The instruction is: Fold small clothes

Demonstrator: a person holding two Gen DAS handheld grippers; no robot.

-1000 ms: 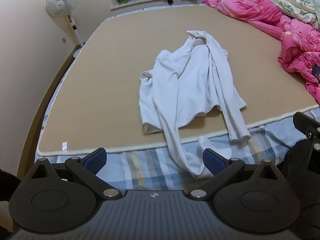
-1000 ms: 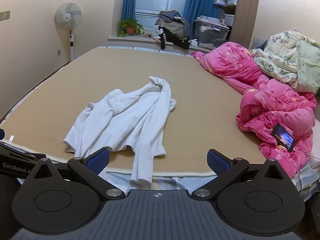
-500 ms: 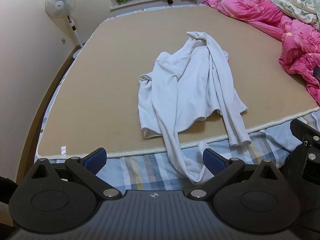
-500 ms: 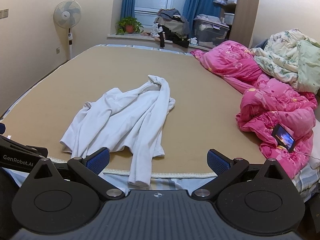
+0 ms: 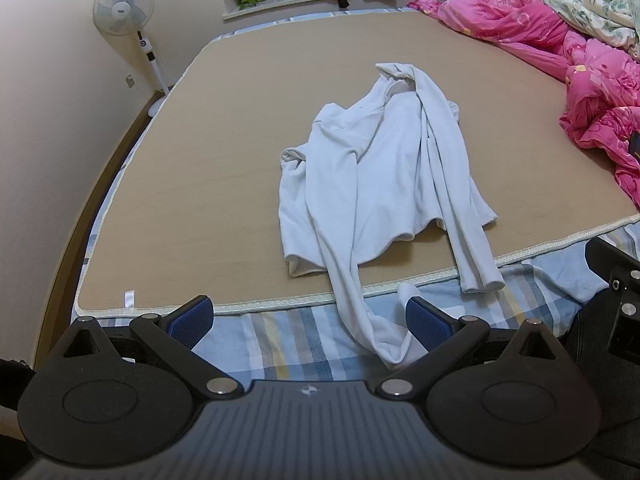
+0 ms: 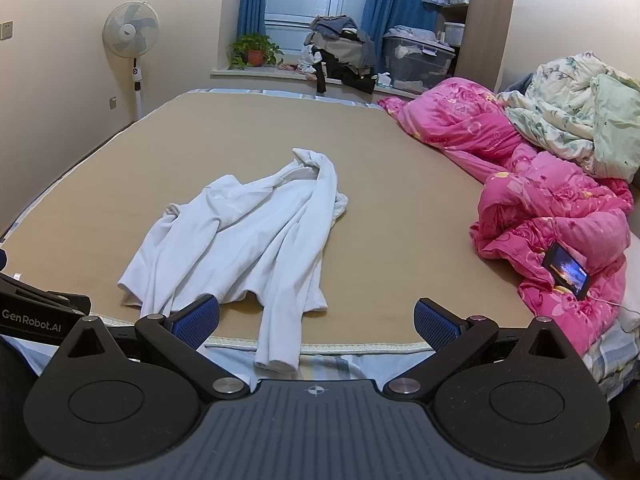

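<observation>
Lying crumpled on the tan mat (image 5: pixel 208 168) of the bed, the white shirt (image 5: pixel 384 184) has both sleeves trailing over the near edge onto the plaid sheet (image 5: pixel 280 332). Compared with a second ago, little has changed: both views have drifted only slightly, and the shirt looks undisturbed. The left claw (image 5: pixel 308 316) is wide open and empty, with one sleeve end lying between its pads (image 5: pixel 424 318). The right claw (image 6: pixel 316 318) is also spread and empty, above the other sleeve (image 6: pixel 280 332). Folding seems not to have begun; the likely next step is gripping the sleeves to spread the shirt flat.
</observation>
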